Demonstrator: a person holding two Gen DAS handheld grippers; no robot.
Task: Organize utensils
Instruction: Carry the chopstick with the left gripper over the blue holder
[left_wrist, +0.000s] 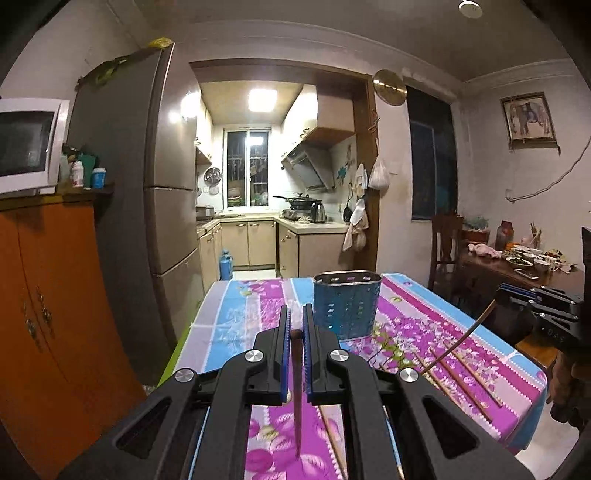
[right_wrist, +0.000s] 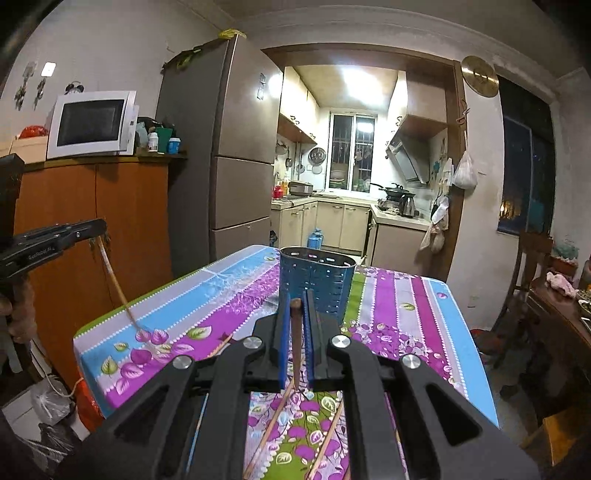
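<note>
The left gripper is clamped on a dark brown chopstick that hangs thin and tapering from between its blue pads, round top end just above them, point toward the tablecloth. The right gripper pinches a second dark chopstick the same way, upright, its blunt head level with the pad tips. Each gripper shows at the edge of the other's view, with its stick looking paler and bowed by the lens.

Nearer than the blue holder, more chopsticks lie flat on the flowered purple, blue and green cloth, light brown and roughly parallel; two more cross the cloth beneath the right gripper.

The holder stands upright past both grippers, toward the table's far end: an oval blue can with rows of small slots and a metal rim. What its inside contains cannot be told from here.
</note>
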